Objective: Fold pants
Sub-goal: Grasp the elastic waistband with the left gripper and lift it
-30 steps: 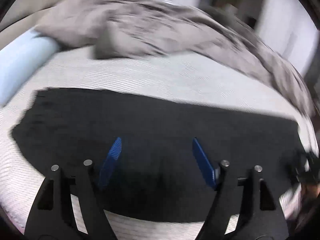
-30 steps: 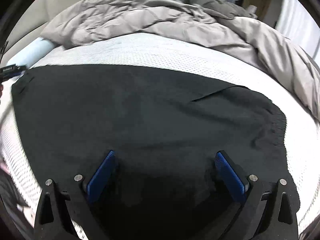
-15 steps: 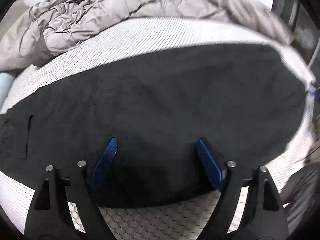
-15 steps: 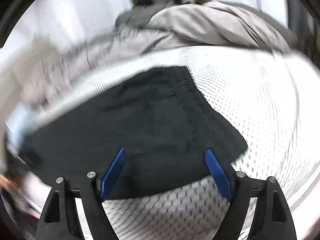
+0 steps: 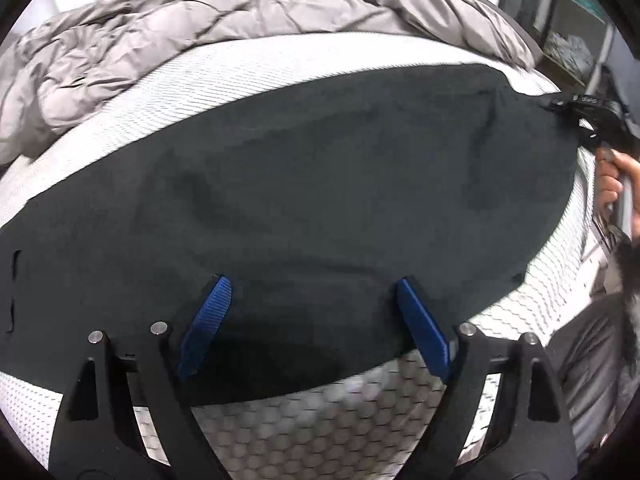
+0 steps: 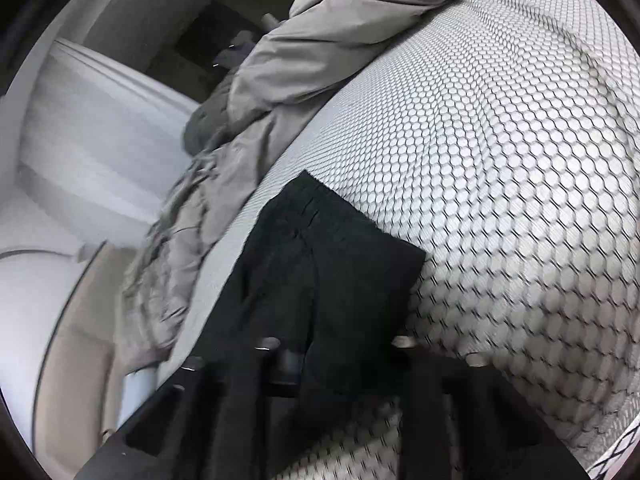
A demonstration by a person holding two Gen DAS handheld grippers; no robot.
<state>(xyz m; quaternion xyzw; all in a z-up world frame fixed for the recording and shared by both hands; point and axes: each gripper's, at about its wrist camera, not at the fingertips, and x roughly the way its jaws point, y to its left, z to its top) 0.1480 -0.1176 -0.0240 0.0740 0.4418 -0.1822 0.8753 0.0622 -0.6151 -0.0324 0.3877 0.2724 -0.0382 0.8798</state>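
Observation:
The black pants (image 5: 304,184) lie spread flat across the white mesh mattress (image 5: 320,432). My left gripper (image 5: 316,320) hovers open and empty over their near edge, its blue pads (image 5: 208,320) wide apart. My right gripper shows at the pants' far right corner in the left wrist view (image 5: 576,116). In the right wrist view the pants' waistband end (image 6: 320,272) drapes over the gripper (image 6: 336,364) and hides its pads, so its state is unclear.
A crumpled grey duvet (image 5: 200,28) lies heaped along the far side of the bed, and also shows in the right wrist view (image 6: 248,128). A shelf unit (image 5: 568,36) stands at the right. The person's hand (image 5: 616,188) is at the right edge.
The right gripper swung over to the waistband end and tilted; its blue pads, visible before, are now hidden by black cloth. The left gripper stayed open and shifted slightly along the near edge.

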